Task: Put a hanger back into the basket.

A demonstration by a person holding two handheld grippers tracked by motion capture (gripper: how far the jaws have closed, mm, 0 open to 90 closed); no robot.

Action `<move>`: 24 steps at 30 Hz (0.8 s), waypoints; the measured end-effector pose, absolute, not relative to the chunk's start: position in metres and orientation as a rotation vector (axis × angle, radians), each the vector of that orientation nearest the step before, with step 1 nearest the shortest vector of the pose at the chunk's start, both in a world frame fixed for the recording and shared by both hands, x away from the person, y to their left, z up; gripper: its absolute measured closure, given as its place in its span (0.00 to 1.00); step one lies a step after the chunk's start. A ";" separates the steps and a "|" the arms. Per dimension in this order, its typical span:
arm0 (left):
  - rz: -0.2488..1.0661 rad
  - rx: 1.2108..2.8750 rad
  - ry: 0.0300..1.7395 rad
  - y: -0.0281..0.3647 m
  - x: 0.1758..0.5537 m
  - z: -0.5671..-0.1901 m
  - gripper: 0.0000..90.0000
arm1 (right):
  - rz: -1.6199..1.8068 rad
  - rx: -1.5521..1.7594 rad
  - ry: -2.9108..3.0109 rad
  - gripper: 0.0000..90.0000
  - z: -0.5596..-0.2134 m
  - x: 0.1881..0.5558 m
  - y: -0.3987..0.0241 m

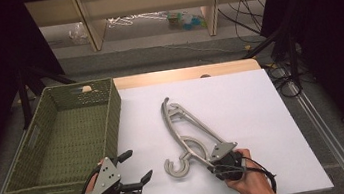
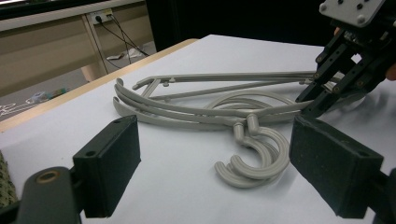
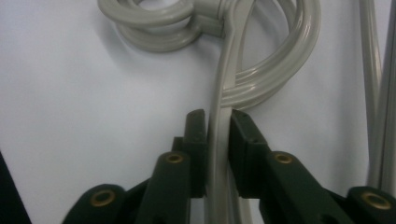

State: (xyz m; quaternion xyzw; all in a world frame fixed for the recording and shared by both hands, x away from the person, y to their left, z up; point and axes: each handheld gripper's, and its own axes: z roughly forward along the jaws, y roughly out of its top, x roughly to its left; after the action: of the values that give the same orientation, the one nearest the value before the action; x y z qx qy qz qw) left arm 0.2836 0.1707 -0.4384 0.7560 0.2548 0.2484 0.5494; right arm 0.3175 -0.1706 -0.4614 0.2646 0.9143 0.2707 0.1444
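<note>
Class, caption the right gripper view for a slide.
Black tongs clamped on one arm of grey plastic hangers lying on white table.

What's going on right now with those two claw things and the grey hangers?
Right gripper shut on grey plastic hangers, stacked flat on white table. Left gripper open, empty, beside green woven basket. Nothing in the way.

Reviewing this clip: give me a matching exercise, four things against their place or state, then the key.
1. left gripper
2. right gripper
3. hangers
4. basket

A. woven green, at the table's left
B. jaws open, holding nothing
C. grey, stacked on the white sheet
D. jaws shut on a hanger arm

Pairs: 1-B, 2-D, 3-C, 4-A
</note>
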 end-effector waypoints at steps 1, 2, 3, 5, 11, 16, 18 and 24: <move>0.587 1.791 0.603 0.171 0.284 -0.438 0.18 | 0.778 0.756 2.636 0.88 -0.460 0.317 -0.171; 0.586 1.789 0.602 0.170 0.284 -0.439 0.18 | 0.765 0.756 2.656 0.88 -0.458 0.317 -0.172; 0.586 1.789 0.602 0.170 0.284 -0.439 0.18 | 0.770 0.755 2.638 0.88 -0.458 0.317 -0.171; 0.586 1.793 0.603 0.170 0.284 -0.439 0.18 | 0.767 0.754 2.647 0.88 -0.457 0.316 -0.172; 0.587 1.788 0.600 0.171 0.284 -0.439 0.18 | 0.769 0.732 2.607 0.90 -0.444 0.315 -0.177; 0.594 1.801 0.603 0.171 0.284 -0.438 0.19 | 0.785 0.679 2.553 0.91 -0.429 0.316 -0.186; 0.594 1.802 0.604 0.171 0.284 -0.438 0.19 | 0.787 0.668 2.551 0.91 -0.427 0.316 -0.187; 0.607 1.808 0.608 0.171 0.284 -0.439 0.20 | 0.819 0.620 2.502 0.91 -0.416 0.311 -0.189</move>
State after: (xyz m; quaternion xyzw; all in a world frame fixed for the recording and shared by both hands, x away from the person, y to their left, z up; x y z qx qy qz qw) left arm 0.2844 0.1714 -0.4385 0.7605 0.2558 0.2553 0.5395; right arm 0.3105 -0.1891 -0.4158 0.2236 0.9031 0.2955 0.2169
